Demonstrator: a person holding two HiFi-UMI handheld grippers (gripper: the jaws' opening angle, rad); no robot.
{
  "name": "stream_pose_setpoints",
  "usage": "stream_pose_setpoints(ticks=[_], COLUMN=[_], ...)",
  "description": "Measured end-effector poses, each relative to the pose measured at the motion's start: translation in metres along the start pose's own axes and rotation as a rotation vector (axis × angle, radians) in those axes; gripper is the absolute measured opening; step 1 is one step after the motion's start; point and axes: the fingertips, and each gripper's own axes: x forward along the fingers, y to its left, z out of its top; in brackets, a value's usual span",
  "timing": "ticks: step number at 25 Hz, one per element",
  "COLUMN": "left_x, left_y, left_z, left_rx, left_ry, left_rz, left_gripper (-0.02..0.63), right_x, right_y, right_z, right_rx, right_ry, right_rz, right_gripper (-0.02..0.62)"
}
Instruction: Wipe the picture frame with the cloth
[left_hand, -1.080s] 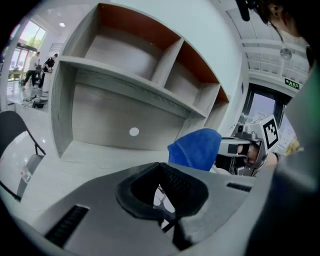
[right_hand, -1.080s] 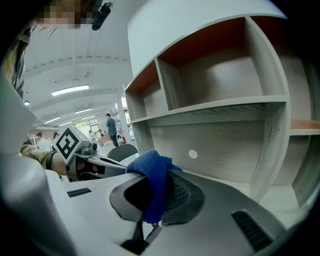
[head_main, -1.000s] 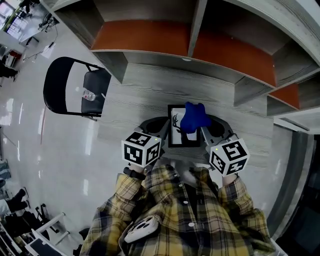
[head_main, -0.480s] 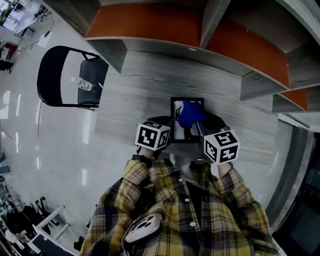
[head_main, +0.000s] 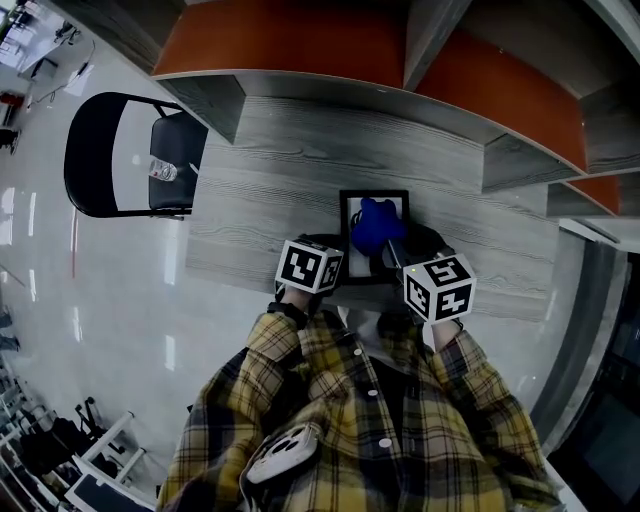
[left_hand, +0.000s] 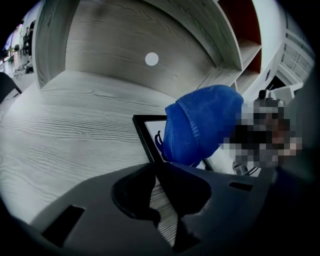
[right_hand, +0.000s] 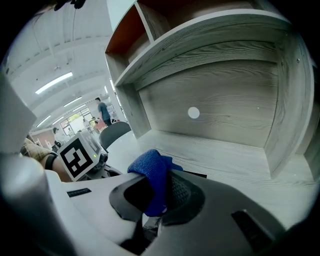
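A black picture frame (head_main: 349, 215) with a white print lies flat on the grey wood desk (head_main: 260, 200). My right gripper (head_main: 385, 246) is shut on a bunched blue cloth (head_main: 374, 226), which rests on the frame's middle. In the right gripper view the cloth (right_hand: 152, 175) is pinched between the jaws of my right gripper (right_hand: 157, 196). My left gripper (head_main: 340, 260) sits at the frame's near left edge. In the left gripper view my left gripper (left_hand: 154, 167) has its tips together at the frame's corner (left_hand: 144, 132), with the cloth (left_hand: 200, 125) just beyond.
Grey shelving with orange back panels (head_main: 290, 45) overhangs the desk's far side. A black folding chair (head_main: 120, 155) with a small bottle (head_main: 163, 171) on its seat stands left of the desk. The desk's back wall (left_hand: 125, 40) rises close behind the frame.
The cloth in my right gripper has slid from the frame's far right corner toward its middle. My left gripper has stayed at the frame's left edge.
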Motion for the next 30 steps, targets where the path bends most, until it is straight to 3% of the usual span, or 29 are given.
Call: stream_pose_setpoints(ticks=[10, 19, 25, 30], left_x=[0.003, 0.002, 0.002, 0.003], left_y=[0.002, 0.001, 0.002, 0.004], left_z=[-0.001, 0.000, -0.001, -0.002], left_rx=[-0.081, -0.102, -0.102, -0.117], left_ry=[-0.001, -0.015, -0.010, -0.008], left_rz=[-0.109, -0.168, -0.192, -0.203], left_gripper=[0.051, 0.052, 0.064, 0.071], right_x=[0.029, 0.108, 0.118, 0.112], right_y=[0.015, 0.029, 0.030, 0.006], right_z=[0.008, -0.019, -0.021, -0.027], right_rx=[-0.064, -0.275, -0.347, -0.324], right_ry=[0.032, 0.215, 0.209, 0.189], right_rz=[0.032, 0.046, -0.016, -0.143], right_gripper=[0.035, 0.035, 0.035, 0.035])
